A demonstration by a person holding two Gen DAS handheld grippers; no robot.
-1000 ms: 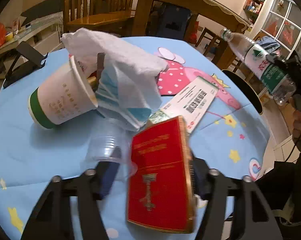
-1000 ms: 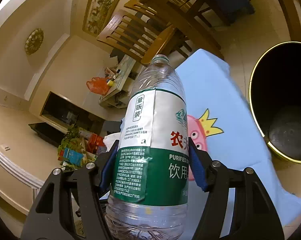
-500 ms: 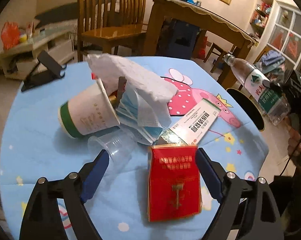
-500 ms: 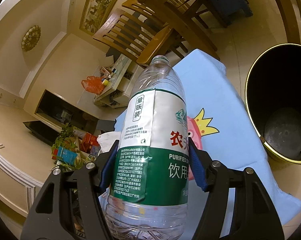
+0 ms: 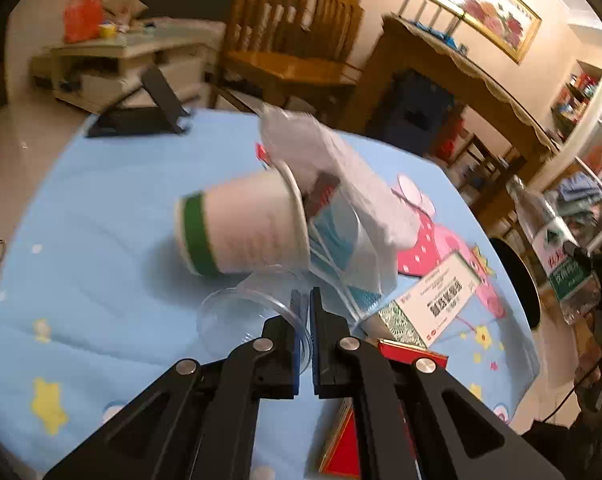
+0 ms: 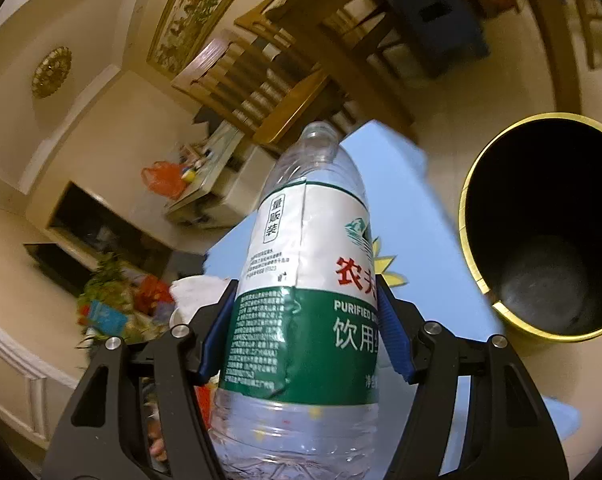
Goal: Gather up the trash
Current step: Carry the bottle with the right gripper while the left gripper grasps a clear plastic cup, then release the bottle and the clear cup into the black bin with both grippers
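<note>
Blue cartoon tablecloth (image 5: 101, 216) (wooden chairs (image 5: 293, 40) behind)

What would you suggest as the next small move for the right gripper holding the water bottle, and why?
Probably carry it sideways until it hangs over the black bin, then open. The right gripper is shut on the water bottle, which looks empty and uncapped, and the bin stands open on the floor beside the blue table.

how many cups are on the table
2. A paper cup with a green band lies on its side mid-table, tissue and a mask at its mouth. A clear plastic cup lies just in front of it, its rim pinched by the left claw. Others may be hidden.
</note>
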